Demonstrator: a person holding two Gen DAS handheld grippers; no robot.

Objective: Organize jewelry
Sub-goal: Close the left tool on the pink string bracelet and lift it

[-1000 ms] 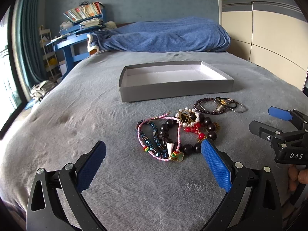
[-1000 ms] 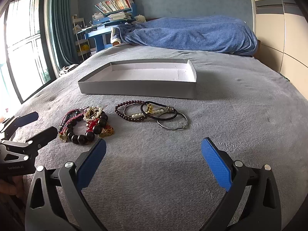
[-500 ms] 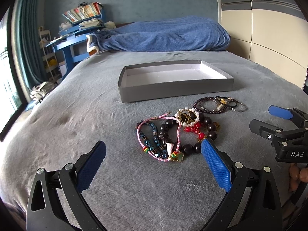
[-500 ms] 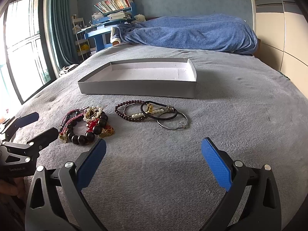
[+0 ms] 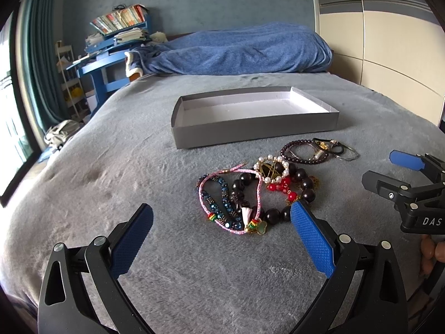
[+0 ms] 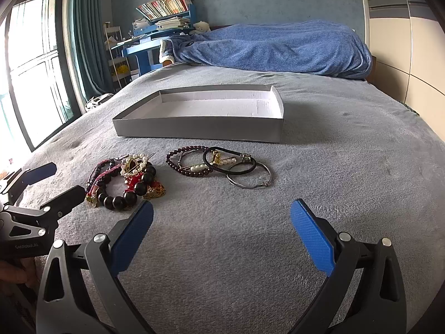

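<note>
Grey box lay empty; tangled bracelets sat just before it on the bed, unmoved. Left tool and right tool stayed apart, sorting unstarted.

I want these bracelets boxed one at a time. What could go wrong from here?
The tangled heap of dark wooden beads, pearls and pink cord may lift as one clump in the open left claw. The thin silver wire bangle lies flat in the plush grey blanket; the right claw may slip off.
</note>
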